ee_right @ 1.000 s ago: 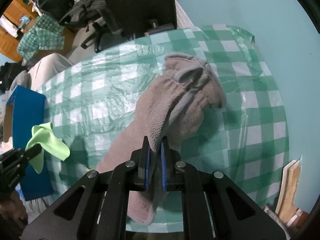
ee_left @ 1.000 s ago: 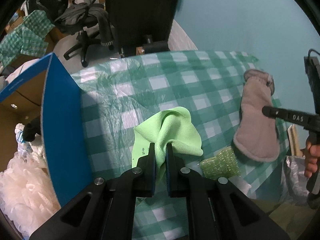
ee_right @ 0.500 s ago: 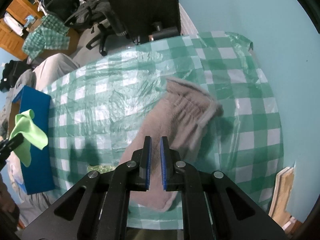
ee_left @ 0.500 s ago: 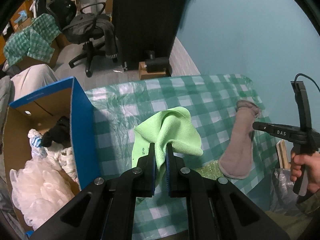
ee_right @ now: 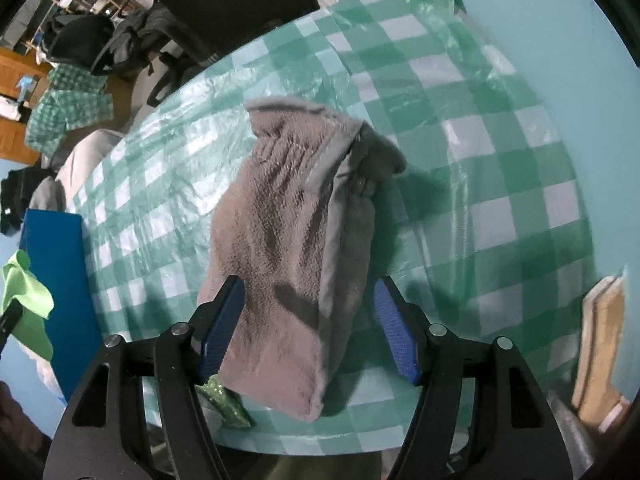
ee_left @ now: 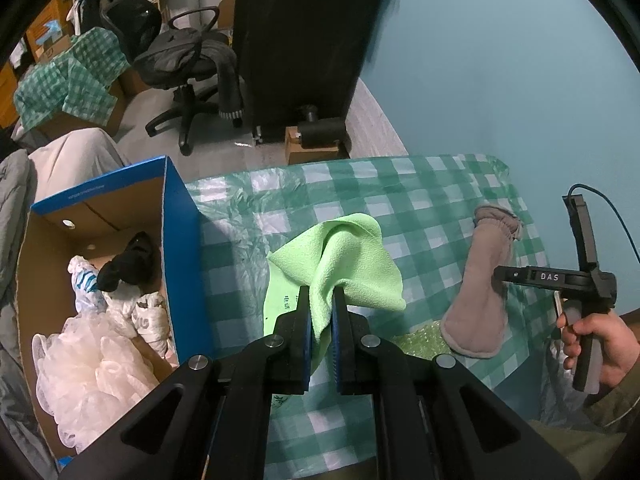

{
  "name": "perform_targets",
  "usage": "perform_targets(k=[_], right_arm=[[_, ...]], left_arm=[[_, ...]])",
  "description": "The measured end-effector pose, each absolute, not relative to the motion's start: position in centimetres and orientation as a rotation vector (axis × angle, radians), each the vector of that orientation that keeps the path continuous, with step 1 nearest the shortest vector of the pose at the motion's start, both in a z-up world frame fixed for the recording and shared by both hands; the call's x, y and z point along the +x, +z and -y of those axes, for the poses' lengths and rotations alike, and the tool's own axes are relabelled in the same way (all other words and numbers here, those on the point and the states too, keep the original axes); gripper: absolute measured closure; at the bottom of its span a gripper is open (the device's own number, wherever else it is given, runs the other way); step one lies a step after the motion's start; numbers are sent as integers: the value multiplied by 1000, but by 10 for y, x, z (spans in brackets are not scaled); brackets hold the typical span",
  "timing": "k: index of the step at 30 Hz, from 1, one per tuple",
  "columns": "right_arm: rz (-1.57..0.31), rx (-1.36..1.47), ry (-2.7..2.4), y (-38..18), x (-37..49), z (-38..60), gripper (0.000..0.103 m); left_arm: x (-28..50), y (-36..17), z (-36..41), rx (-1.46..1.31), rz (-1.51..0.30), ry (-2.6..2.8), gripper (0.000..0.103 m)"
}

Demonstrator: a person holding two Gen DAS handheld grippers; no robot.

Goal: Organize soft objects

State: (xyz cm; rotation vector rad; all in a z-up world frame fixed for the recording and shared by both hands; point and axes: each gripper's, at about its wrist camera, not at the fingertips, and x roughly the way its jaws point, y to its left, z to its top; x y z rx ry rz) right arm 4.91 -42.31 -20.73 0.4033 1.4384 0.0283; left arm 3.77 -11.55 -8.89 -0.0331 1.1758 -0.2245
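My left gripper (ee_left: 320, 292) is shut on a light green cloth (ee_left: 348, 264), which hangs above the green-and-white checked table (ee_left: 400, 184). A grey fleece sock (ee_right: 288, 248) lies flat on the table, also seen as the sock (ee_left: 480, 296) in the left wrist view. My right gripper (ee_right: 308, 286) hovers just over the sock's toe half. Its jaws are opening, and the blue pads (ee_right: 224, 320) stand either side of the sock without pressing it. A hand (ee_left: 600, 344) holds the right gripper (ee_left: 504, 273).
A blue cardboard box (ee_left: 176, 264) stands at the table's left edge and holds a white mesh pouf (ee_left: 92, 372), plastic bags and a black item. A glittery green sponge (ee_right: 224, 400) lies by the sock's toe. Beyond the table are an office chair (ee_left: 188, 64) and a dark cabinet.
The right gripper let the grey sock drop flat on the table, then came down over it and spread its jaws wide. The left gripper rose with the green cloth, bringing the box's inside into view.
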Motion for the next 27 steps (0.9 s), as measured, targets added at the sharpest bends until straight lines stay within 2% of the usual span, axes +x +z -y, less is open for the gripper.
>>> perform_targets(k=[9, 10, 11, 14, 19, 27], right_arm=[[-1451, 363, 60, -226, 55, 410, 37], [-1451, 338, 63, -225, 55, 407, 44], [-1448, 305, 65, -224, 56, 403, 62], [-1447, 238, 72, -221, 55, 395, 87], [-1409, 169, 77, -207, 52, 386, 93], [-1353, 127, 98, -180, 50, 372, 93]], left_arm=[[36, -91, 118, -33, -1183, -215, 95], [36, -90, 117, -35, -1182, -214, 95], [36, -90, 117, -36, -1179, -212, 95], [35, -86, 114, -44, -1171, -205, 95], [32, -81, 107, -59, -1156, -191, 95], [26, -72, 99, -70, -1137, -184, 95]])
